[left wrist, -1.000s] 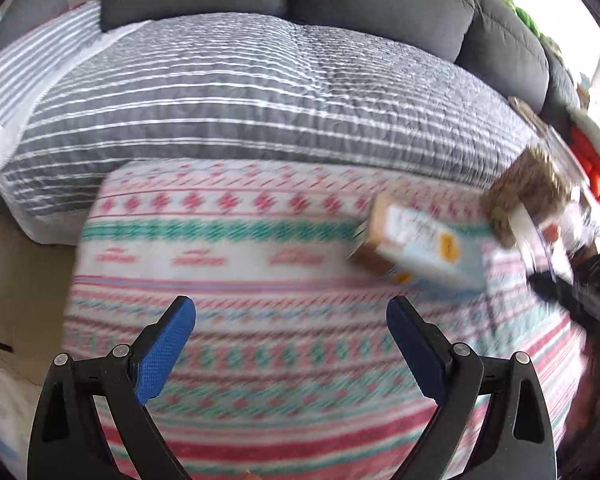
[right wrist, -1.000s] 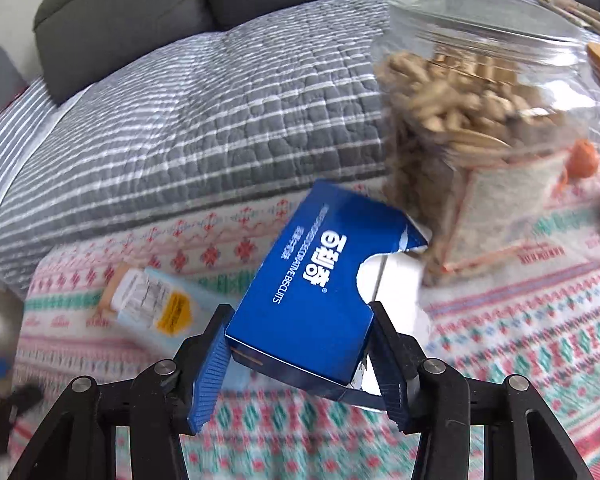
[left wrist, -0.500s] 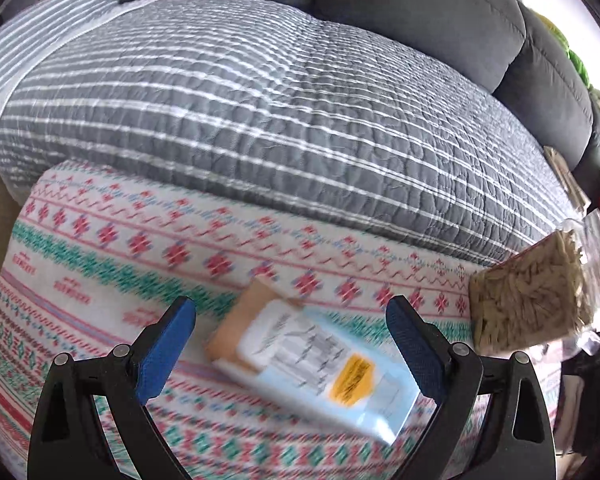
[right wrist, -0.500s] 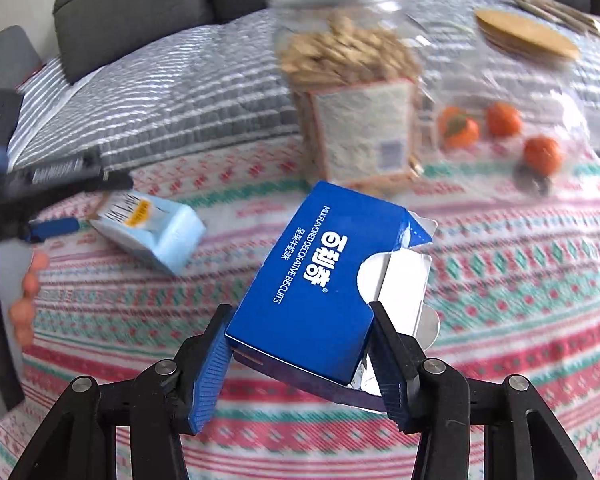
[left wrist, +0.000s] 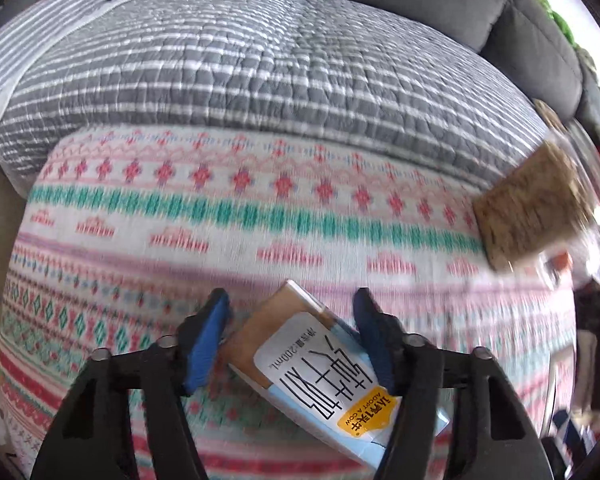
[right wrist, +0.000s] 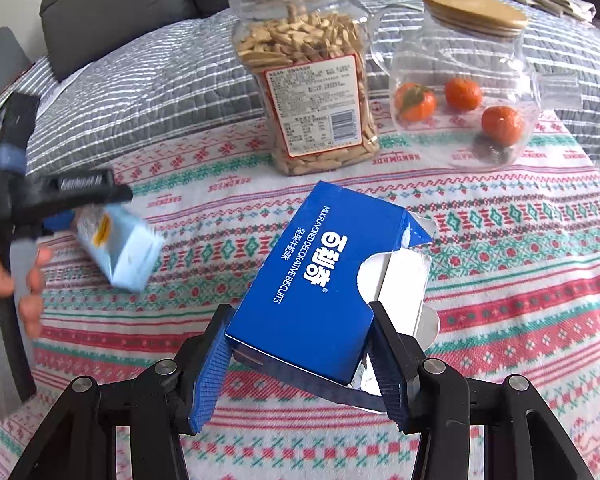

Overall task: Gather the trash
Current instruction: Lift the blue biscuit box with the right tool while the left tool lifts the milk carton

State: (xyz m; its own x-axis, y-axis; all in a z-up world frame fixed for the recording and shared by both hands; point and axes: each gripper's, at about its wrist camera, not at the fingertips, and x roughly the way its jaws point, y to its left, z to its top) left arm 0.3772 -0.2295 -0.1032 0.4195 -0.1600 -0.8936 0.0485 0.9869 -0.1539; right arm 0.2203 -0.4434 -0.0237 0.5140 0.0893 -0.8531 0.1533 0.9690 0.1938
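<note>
Patterned tabletop, two cartons in our grippers.
Right gripper pinches the biscuit box; left gripper, fingers seemingly closing askew around the milk carton, could lose it.

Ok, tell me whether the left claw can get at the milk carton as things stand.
Probably yes: the left claw already straddles the milk carton, one finger on each side, with nothing between them; whether it has gripped yet is unclear.
</note>
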